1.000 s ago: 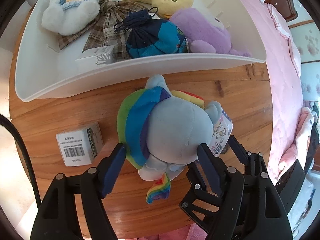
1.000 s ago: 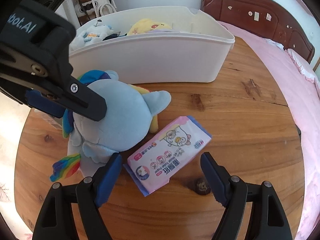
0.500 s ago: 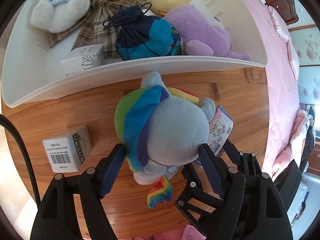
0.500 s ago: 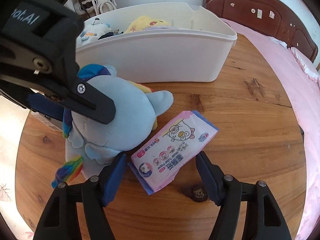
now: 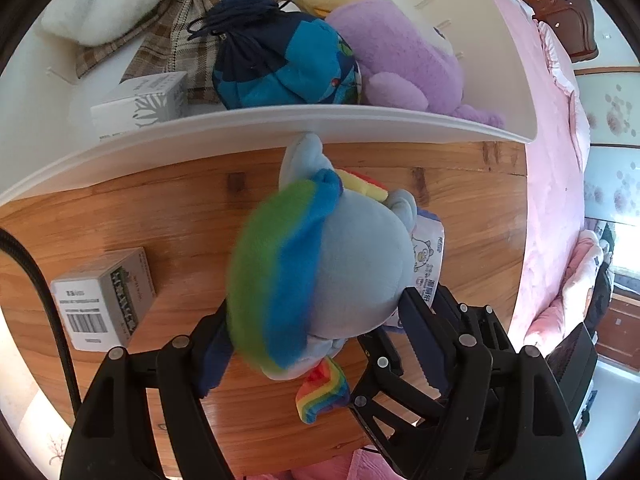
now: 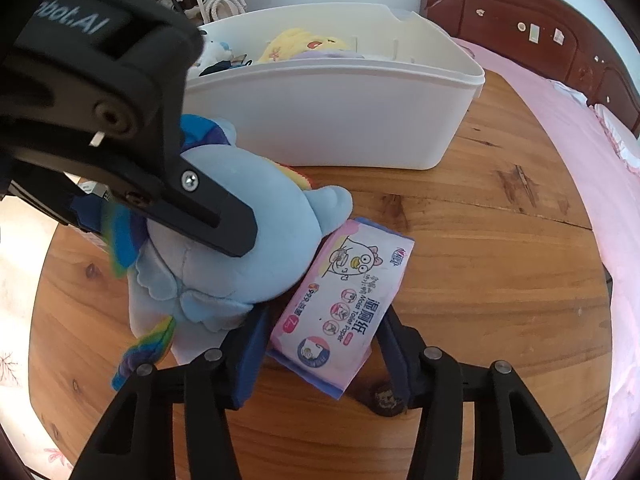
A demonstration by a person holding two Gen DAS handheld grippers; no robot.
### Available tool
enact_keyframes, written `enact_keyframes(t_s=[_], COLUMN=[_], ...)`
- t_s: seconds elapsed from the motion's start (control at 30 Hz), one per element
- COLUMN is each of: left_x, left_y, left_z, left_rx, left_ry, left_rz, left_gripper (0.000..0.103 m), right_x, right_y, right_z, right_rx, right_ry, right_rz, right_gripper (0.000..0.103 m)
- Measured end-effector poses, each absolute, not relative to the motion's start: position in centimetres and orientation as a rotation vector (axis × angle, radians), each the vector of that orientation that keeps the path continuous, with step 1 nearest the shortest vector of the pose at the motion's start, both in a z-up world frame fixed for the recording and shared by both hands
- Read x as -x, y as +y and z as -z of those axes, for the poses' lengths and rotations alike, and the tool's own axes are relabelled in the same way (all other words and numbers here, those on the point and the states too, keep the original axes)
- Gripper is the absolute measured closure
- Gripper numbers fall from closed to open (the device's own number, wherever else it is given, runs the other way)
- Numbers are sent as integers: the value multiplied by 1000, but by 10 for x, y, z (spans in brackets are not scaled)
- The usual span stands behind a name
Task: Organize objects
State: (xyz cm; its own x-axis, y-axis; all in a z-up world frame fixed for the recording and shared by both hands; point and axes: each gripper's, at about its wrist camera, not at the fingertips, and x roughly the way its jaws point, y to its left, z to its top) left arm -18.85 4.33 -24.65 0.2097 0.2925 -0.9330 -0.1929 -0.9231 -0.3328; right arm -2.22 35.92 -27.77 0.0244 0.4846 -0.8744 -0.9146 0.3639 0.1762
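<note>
Now the left claw [image 5: 316, 340] clamps the blue plush pony [image 5: 320, 272] on the wooden desk [image 5: 180, 216], just before the white bin [image 5: 240, 128]. Beside it, the right claw [image 6: 320, 344] pinches the pink wipes pack [image 6: 340, 308], which touches the pony.

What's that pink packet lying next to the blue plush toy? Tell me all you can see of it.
The wipes pack is a soft plastic packet, pink with blue ends, printed with a cartoon chick and the words Moist Toilet Paper. It lies on the table, one long edge against the plush. The right hand-held gripper brackets its near end; whether the fingers are pressing it is unclear.
</note>
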Motion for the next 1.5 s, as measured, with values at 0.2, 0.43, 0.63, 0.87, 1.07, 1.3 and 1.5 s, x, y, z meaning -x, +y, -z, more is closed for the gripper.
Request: enact_keyframes(t_s=[0.2,0.43,0.63,0.87,1.07,1.3,1.5], left_x=[189,188,190,193,191,188,176], left_y=[55,58,60,63,71,71,61], left_z=[253,259,257,255,249,233,213], left_rx=[2127,2155,2159,2169,2170,2146,2122], left_ry=[-121,-143,-129,-111,-74,-32,-31], left_rz=[-1742,-1729,-1731,-1735,-1761,-1794,-1820], left_gripper=[23,25,28,32,33,33,33], right_x=[19,20,16,16,13,-18,-35], right_y=[358,356,354,351,346,346,365], right_z=[276,275,273,265,257,250,226], right_rx=[536,588,594,627,644,675,697], right_ry=[1061,1059,1087,1072,1081,1057,1022], right_rz=[-1178,-1215,-1221,-1258,-1262,-1295,-1339], right_gripper=[56,57,57,57,57,58,58])
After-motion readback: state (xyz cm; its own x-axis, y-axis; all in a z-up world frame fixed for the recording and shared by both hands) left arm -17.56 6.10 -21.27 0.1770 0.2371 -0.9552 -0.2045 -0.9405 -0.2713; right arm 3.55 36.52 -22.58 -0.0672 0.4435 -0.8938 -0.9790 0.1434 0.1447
